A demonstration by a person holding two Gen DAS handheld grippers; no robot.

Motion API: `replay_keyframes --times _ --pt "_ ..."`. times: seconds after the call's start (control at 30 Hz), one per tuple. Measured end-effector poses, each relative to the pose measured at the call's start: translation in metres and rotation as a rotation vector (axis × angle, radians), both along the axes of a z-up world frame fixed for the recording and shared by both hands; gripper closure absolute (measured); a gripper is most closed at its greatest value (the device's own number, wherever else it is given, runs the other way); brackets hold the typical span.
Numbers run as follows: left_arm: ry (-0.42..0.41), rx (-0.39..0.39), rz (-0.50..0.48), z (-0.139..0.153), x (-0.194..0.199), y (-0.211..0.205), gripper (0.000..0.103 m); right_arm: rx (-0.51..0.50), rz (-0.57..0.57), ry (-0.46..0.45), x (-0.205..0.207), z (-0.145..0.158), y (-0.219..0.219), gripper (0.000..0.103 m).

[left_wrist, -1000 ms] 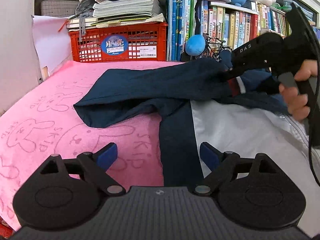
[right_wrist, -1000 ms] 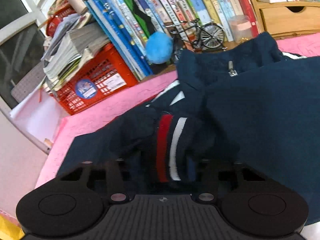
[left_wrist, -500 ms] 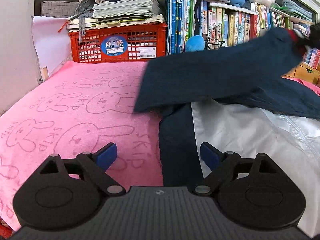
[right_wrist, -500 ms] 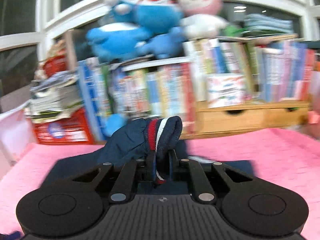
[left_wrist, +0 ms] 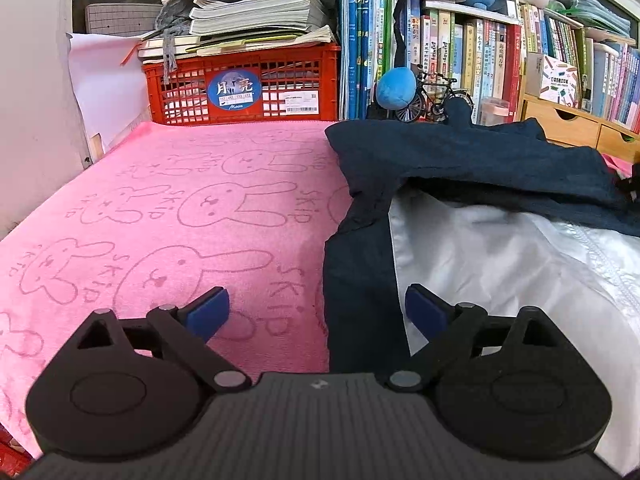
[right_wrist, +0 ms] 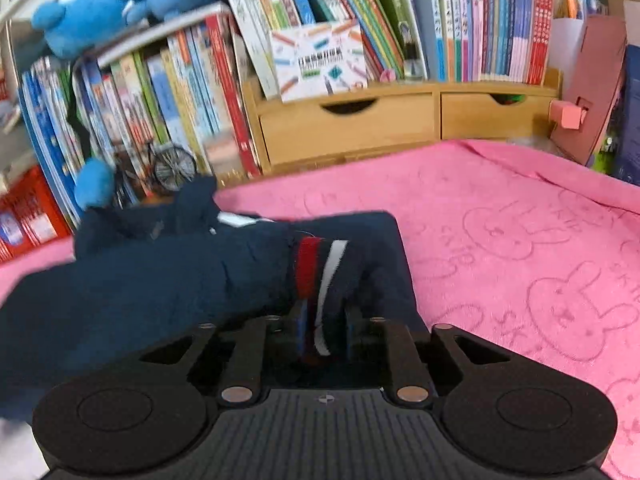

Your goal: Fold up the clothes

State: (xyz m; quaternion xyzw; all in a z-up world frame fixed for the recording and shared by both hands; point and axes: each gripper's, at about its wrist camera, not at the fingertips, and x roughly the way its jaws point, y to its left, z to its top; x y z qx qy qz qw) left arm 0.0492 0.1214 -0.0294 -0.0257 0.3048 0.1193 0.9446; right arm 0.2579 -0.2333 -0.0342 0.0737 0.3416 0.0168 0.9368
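Two grippers are seen over a pink towel [left_wrist: 168, 216] printed with rabbits. The jaws of the left gripper [left_wrist: 316, 312] are held wide apart with nothing between them; the blue pads [left_wrist: 210, 308] hover above the towel, and the navy edge of the jacket [left_wrist: 356, 272] lies directly ahead of the gap, with its silver lining [left_wrist: 500, 264] ahead of the right-hand pad. The navy sleeve [left_wrist: 460, 156] is laid across the lining, farther ahead of these jaws. The jaws of the right gripper [right_wrist: 322, 328] are clamped together on the sleeve cuff [right_wrist: 320, 272], which is striped red and white; the sleeve trails away to the left of these jaws over the jacket body. Bare towel is seen to their right, with books and wooden drawers [right_wrist: 348, 124] beyond.
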Motion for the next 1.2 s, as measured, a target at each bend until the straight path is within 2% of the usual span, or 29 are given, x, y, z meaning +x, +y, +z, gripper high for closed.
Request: replay_keyframes --times 0.17,0.33,0.4,0.47,0.57,0.63,0.73,0.83,0.9,1.03,1.2 --pt "0.006 0.020 -0.033 0.011 -0.023 -0.015 0.006 -0.020 0.071 -0.071 -0.043 0.023 -0.006 0.057" --pt "0.005 0.043 -0.094 0.027 -0.059 -0.038 0.005 -0.045 0.217 -0.228 -0.146 0.054 -0.019 0.036" --pt "0.005 0.053 -0.118 0.033 -0.073 -0.047 0.005 -0.048 0.261 -0.247 -0.190 0.059 -0.020 0.030" --pt "0.004 0.062 -0.142 0.040 -0.088 -0.056 0.005 -0.068 0.301 -0.251 -0.235 0.058 -0.017 0.018" --pt "0.026 0.076 -0.165 0.039 -0.113 -0.074 0.005 -0.140 0.369 -0.236 -0.299 0.049 -0.009 0.016" --pt "0.055 0.059 -0.167 0.035 -0.131 -0.085 0.005 -0.188 0.418 -0.220 -0.339 0.039 -0.002 0.015" --pt "0.122 0.016 -0.208 0.031 -0.156 -0.102 0.005 -0.202 0.482 -0.171 -0.383 0.027 0.007 0.015" --pt "0.149 0.050 -0.260 0.029 -0.175 -0.120 0.005 -0.180 0.530 -0.149 -0.413 0.023 0.013 0.014" --pt "0.151 0.077 -0.277 0.029 -0.182 -0.129 0.005 -0.149 0.524 -0.152 -0.421 0.025 0.012 0.011" --pt "0.153 0.076 -0.301 0.026 -0.183 -0.136 0.005 -0.124 0.485 -0.151 -0.425 0.029 0.010 0.010" --pt "0.175 0.058 -0.285 0.020 -0.183 -0.133 0.005 -0.108 0.446 -0.127 -0.420 0.024 0.001 0.010"
